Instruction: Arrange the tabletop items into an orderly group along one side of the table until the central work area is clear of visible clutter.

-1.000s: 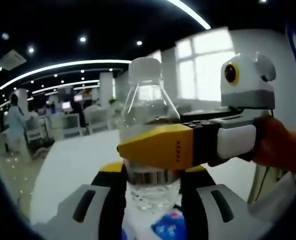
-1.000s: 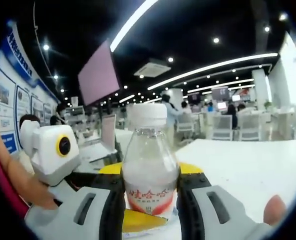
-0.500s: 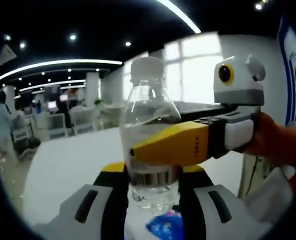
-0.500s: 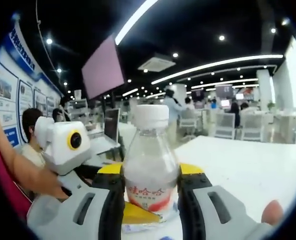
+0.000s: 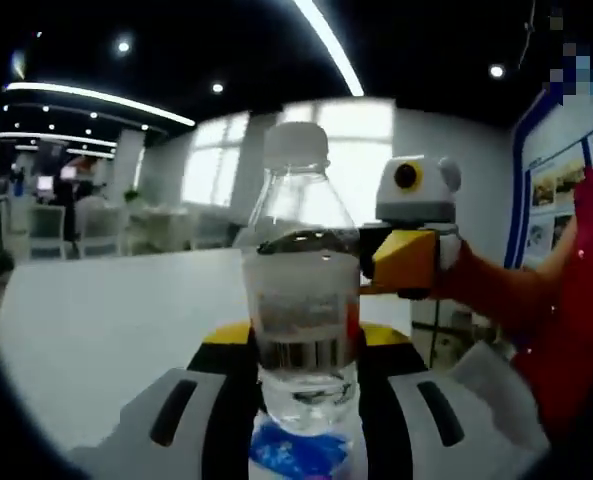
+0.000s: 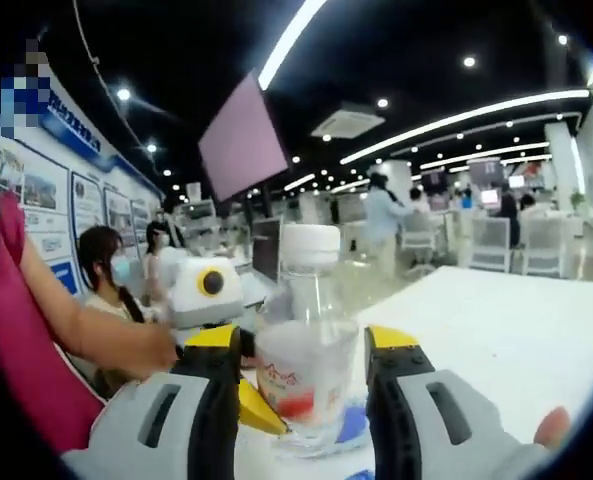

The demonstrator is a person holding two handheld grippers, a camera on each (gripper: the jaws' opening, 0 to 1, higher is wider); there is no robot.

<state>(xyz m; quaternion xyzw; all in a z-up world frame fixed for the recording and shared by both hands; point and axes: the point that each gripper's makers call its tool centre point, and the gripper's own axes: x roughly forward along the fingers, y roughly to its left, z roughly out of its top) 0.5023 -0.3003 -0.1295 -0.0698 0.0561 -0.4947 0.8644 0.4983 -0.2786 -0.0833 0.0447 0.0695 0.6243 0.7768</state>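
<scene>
A clear water bottle stands upright on the white desk, clamped low between the left tongs, apparently to carry it toward one side. The right tongs, parted with gaps on both sides, frame the bottle without gripping it, perhaps guarding against a tip.

A second ago the right gripper lay clamped across the water bottle, its yellow jaw crossing in front of the neck. Now it has let go and drawn back, sitting behind and to the side of the bottle. Seen from the right gripper view, the bottle stands loose between wider-spread jaws, and the left gripper has kept its grip.
</scene>
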